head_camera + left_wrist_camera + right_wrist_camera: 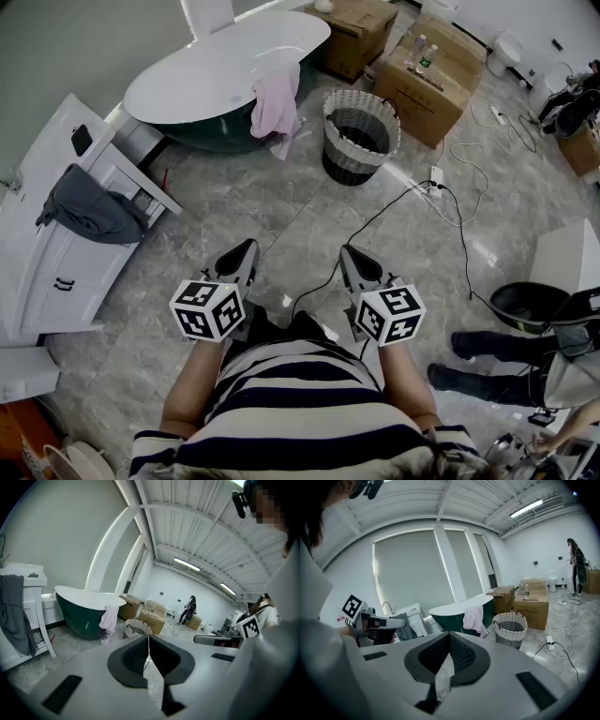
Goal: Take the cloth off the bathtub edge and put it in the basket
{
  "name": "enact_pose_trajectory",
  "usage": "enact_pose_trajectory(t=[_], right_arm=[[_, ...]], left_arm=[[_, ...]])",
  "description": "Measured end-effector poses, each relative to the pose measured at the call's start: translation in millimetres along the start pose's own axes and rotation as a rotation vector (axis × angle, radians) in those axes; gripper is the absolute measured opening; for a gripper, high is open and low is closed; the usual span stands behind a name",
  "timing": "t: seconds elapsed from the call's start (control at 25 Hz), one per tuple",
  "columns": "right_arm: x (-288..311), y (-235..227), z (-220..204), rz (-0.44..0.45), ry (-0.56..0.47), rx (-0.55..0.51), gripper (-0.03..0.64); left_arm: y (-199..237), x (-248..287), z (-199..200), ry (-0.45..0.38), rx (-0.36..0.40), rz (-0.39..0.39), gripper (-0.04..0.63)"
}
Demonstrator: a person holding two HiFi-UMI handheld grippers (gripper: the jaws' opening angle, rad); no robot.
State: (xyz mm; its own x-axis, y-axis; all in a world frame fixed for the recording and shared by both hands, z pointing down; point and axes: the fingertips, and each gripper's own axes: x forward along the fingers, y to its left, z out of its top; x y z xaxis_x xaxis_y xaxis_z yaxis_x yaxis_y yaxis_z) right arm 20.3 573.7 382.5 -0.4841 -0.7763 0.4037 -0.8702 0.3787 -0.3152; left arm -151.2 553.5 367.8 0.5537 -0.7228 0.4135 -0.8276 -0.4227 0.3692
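"Cloth (276,105), item 1. Loc.?"

"Draped over rim of bathtub (202,75), at the end nearest the basket (349,169). Top part lies on the white rim, the rest hangs down the dark green outer wall. Lower corner hangs close to the floor (309,216); can't tell if it touches."

"Descr.?"

"Pale pink, one pc., crumpled in loose folds. Looks thin & limp, so prob. sags and trails when lifted."

"Basket?"

"Round, woven, open top, pale rim over dark lower band. Stands on floor just beside tub, right of cloth in head view. Inside too dark to list contents."

"Tools?"

"Left hand-held gripper (248,246) & right hand-held gripper (349,251): jaws of both closed tight, pads together, nothing btwn them. Both held low in front of the person, well apart from cloth."

"Step in hand?"

"Approach, by my reading. Rec.: walk up and open one pair wide before reaching. Take the bunched part at the rim, not the dangling corner, and pinch thru a fold so enough fabric is caught. Lift straight up till the hem clears the tub wall, then carry over basket mouth & release. Mind the cable (375,220) on the floor. N.B. grey garment (94,211) on white cabinet (56,272) is not the item."
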Motion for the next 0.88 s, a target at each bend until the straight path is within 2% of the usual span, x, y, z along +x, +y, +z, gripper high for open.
enact_pose_trajectory(t=[0.28,0.52,0.64,0.88], right_arm=[[-4,-27,-11,0.004,0.02,0.014,0.026],[3,-31,-11,0.059,0.014,0.063,0.026],[15,-37,-7,0.07,0.019,0.084,0.026],[49,-49,6,0.077,0.048,0.067,0.026]], left_arm=[[-20,12,-12,0.016,0.026,0.005,0.023],[-17,16,-15,0.009,-0.01,-0.001,0.023],[-14,27,-9,0.007,0.007,-0.006,0.023],[7,59,4,-0.011,-0.002,0.0,0.023]])
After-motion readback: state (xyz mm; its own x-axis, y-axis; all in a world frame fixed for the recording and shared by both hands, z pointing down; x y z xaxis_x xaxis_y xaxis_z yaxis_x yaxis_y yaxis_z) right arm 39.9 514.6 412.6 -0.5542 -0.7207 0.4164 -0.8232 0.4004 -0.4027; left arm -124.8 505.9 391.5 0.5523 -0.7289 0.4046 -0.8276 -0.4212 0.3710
